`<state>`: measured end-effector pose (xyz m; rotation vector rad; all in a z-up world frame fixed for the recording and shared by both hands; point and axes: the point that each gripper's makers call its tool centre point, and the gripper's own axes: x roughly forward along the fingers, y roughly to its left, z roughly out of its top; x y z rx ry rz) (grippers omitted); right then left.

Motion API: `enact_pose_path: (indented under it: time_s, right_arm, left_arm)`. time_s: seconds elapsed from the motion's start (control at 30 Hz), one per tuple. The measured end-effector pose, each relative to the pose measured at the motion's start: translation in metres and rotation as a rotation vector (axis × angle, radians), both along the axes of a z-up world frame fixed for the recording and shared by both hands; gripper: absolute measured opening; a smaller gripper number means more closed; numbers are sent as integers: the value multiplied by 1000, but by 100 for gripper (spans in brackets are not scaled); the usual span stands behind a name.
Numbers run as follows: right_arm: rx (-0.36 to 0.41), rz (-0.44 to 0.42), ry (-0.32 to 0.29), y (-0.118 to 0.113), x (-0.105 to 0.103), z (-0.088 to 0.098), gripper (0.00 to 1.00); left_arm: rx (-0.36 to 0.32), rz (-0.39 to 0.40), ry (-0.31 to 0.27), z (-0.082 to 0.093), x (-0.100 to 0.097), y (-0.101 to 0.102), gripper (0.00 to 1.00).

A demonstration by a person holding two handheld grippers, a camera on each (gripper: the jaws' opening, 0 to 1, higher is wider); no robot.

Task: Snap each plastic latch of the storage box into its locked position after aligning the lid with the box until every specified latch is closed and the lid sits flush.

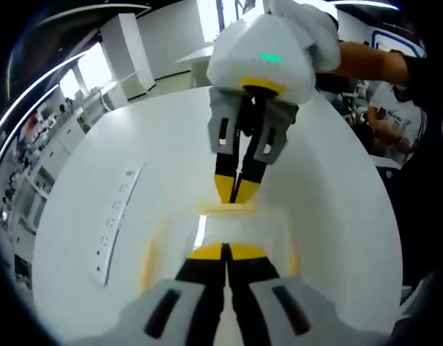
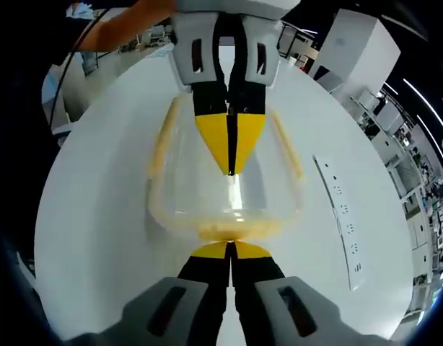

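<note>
Both claws are pressed shut, empty: my left claw at the box's six o'clock end, right claw opposite. If I push unevenly, the lid could tilt and a latch miss on the desk.

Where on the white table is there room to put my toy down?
Bare white round table lies beside the clear storage box with yellow latches, away from the white power strip. The box ends are crowded: the left claw and right claw press there.

Bright, window glare, fisheye-warped edges
</note>
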<state>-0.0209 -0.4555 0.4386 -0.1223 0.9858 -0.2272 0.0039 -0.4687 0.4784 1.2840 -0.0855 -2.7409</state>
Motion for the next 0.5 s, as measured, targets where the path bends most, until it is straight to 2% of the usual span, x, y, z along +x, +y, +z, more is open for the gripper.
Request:
enact_pose_path:
  time_s: [0.07, 0.23, 0.37, 0.5]
  right_arm:
    - [-5, -1, 6, 0, 1, 0, 0]
    - [-1, 5, 36, 0, 4, -4, 0]
    - [6, 11, 15, 0, 3, -5, 0]
    - [6, 4, -4, -3, 5, -8, 0]
  left_arm:
    - [9, 3, -16, -1, -3, 0, 0]
    - [-16, -4, -80, -2, -2, 4, 0]
    - [-41, -10, -84, -3, -2, 9, 0]
    - [-34, -6, -65, -2, -1, 10, 0]
